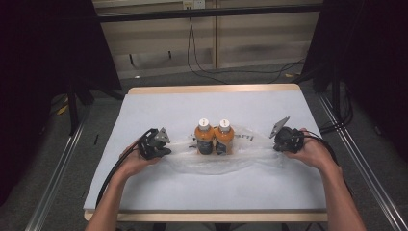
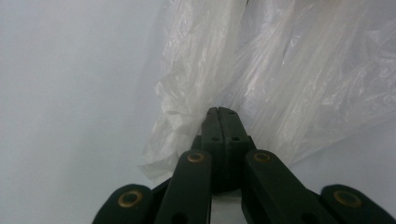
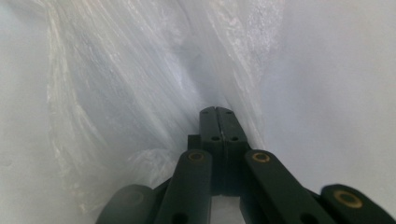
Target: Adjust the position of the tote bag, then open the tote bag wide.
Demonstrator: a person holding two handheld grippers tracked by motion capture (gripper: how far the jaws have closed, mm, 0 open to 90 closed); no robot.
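Observation:
Two orange bottles (image 1: 213, 136) with white caps stand side by side inside a clear plastic bag (image 1: 240, 154) lying across the middle of the table. My left gripper (image 1: 166, 150) is at the bag's left end, its jaws pressed together on a bunched fold of the plastic bag (image 2: 196, 79). My right gripper (image 1: 275, 144) is at the bag's right end, likewise shut on the plastic bag (image 3: 140, 84). In both gripper views the black jaws meet with film pinched between them: left gripper (image 2: 218, 111), right gripper (image 3: 216, 110).
A pale blue-white sheet covers the wooden table (image 1: 211, 89). Black stands and cables (image 1: 202, 62) sit on the floor beyond the far edge. Metal rails (image 1: 53, 178) run along both sides of the table.

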